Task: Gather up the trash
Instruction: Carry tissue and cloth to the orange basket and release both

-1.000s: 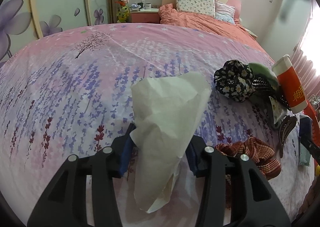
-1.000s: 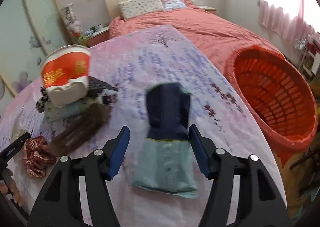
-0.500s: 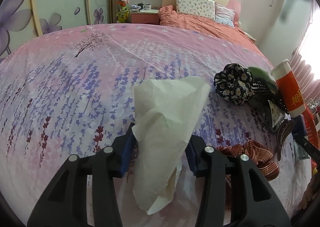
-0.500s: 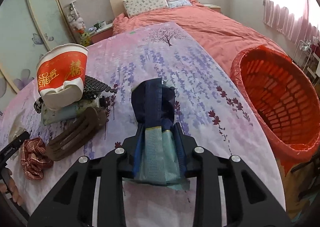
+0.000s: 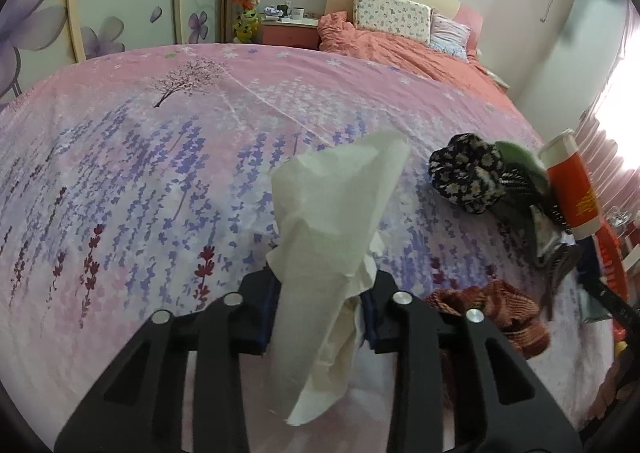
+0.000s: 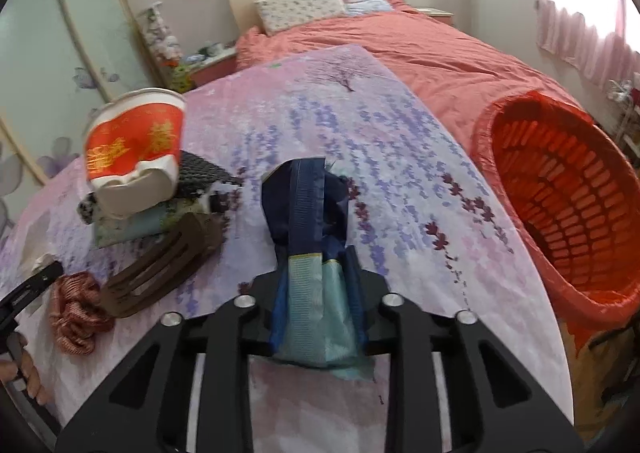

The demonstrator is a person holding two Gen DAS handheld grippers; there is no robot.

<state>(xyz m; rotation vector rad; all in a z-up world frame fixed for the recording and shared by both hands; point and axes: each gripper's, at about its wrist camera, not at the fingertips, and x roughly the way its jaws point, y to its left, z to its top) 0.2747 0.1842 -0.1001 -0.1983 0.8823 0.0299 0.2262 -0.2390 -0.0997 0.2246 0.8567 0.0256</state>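
Beyond the left tool (image 5: 320, 313), in the left wrist view, the pink floral bedspread (image 5: 160, 173) runs bare to the wardrobe doors and the far pillows; clutter crowds only the right side. A cream tissue (image 5: 332, 221) stands between the tool's jaws, which are closing and press its pinched waist. Its upper part fans upright, creased; its lower tail hangs past the jaws toward the camera. A dark floral scrunchie (image 5: 466, 177), a red-and-white paper cup (image 5: 572, 189) and a rust-striped scrunchie (image 5: 496, 313) lie to the right.

Ahead of the right tool (image 6: 318, 313), in the right wrist view, the bedspread (image 6: 400, 157) lies open to its right edge, where an orange slatted basket (image 6: 560, 197) sits lined with a red bag. The jaws are closing, clamped on a navy-and-teal wrapper (image 6: 310, 237), crumpled, navy end forward, teal end trailing behind the jaws. Left of it sit the dented paper cup (image 6: 134, 149), a brown hair clip (image 6: 160, 273) and the rust scrunchie (image 6: 76, 313).
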